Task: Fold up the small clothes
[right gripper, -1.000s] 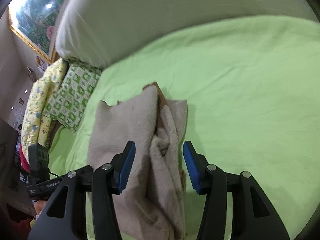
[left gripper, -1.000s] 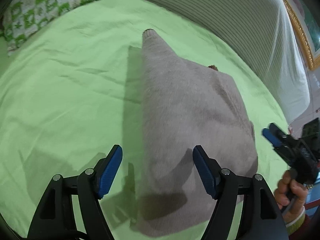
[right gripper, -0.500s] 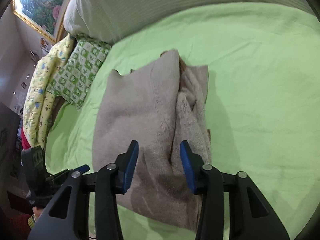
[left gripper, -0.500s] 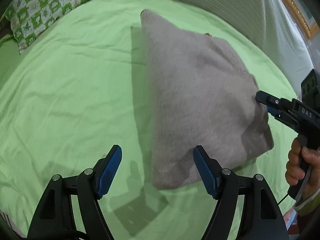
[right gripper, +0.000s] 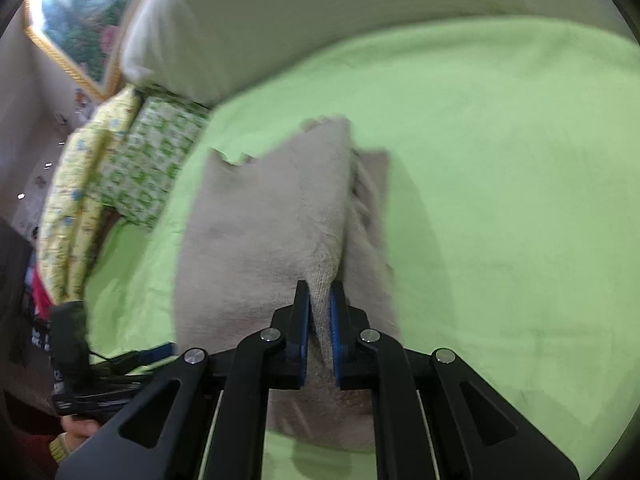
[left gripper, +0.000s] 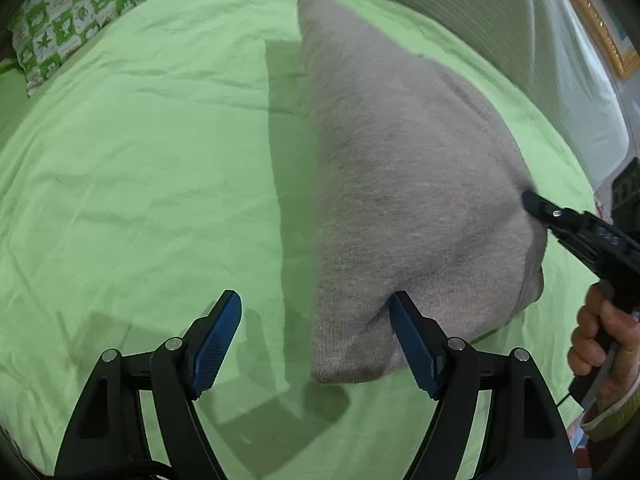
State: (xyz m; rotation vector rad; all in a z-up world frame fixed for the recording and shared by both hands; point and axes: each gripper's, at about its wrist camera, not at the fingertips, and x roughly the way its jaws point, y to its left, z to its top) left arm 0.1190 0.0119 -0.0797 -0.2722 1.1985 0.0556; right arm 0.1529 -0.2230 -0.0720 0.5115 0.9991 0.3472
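Beige knitted garment (left gripper: 404, 184): folded, lying on green bedsheet (left gripper: 152, 184), centre to 3 o'clock in the left wrist view. Right gripper (right gripper: 319, 312): jaws closing, blue pads pinching a raised fold of the garment at 6 o'clock. Left gripper (left gripper: 316, 340): jaws opening, wide, astride the garment's near corner; right pad touches the knit.

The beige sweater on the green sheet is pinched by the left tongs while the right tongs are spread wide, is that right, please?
The sides are swapped. The right tongs are closing on the beige sweater, as the right wrist view shows; the left tongs are spread wide over the green sheet.
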